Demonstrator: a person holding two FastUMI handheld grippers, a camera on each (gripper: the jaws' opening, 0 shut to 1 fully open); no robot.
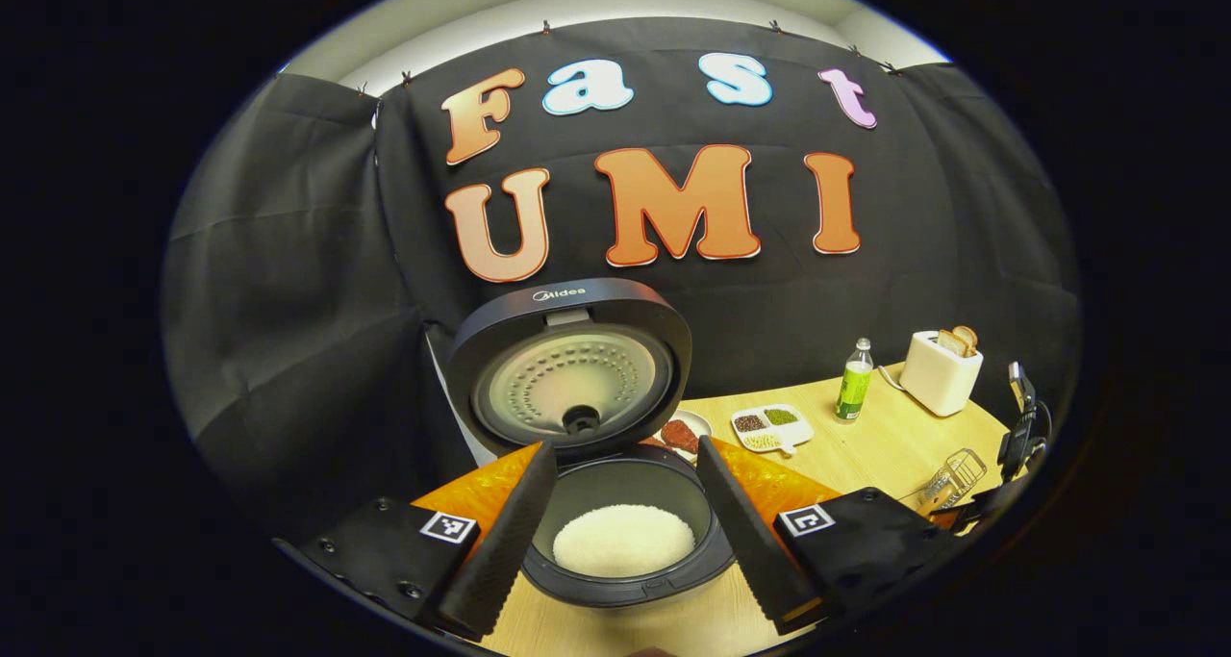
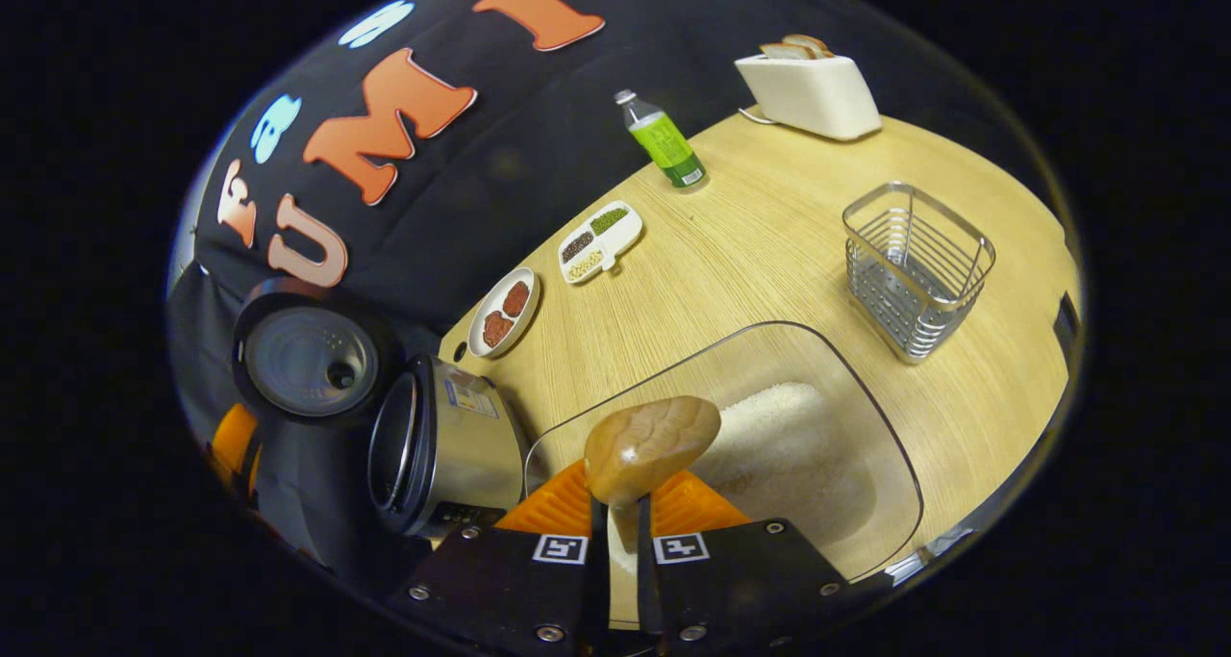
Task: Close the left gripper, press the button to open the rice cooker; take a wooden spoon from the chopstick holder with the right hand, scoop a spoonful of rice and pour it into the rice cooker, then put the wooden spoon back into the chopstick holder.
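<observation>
1. In the left gripper view we see the left gripper (image 1: 625, 532) with its fingers spread wide, holding nothing, one finger to each side of the rice cooker (image 1: 630, 542).
2. The rice cooker stands open on the wooden surface (image 1: 885, 445); its lid (image 1: 569, 368) is tipped up and back toward the far wall. A mound of white rice (image 1: 623, 540) lies in the inner pot.
3. In the right gripper view we note the right gripper (image 2: 617, 532) with its fingers drawn narrow, pressed on the handle of the wooden spoon (image 2: 652, 445). The spoon's bowl sticks up just past the fingertips.
4. The spoon hangs over a clear container (image 2: 866, 426) that holds loose white rice. We cannot tell whether any rice sits in the spoon's bowl.
5. In that view the rice cooker stands left of the container, close beside it, its lid raised.
6. The chopstick holder (image 2: 918, 272), a wire basket, stands on the surface to the far right of the container, apart from it.
7. Farther back we log a plate with two reddish pieces (image 2: 505, 313), a divided dish of beans (image 2: 599, 240), a green bottle (image 2: 664, 142), and a white toaster (image 2: 808, 89) with bread slices in it.
</observation>
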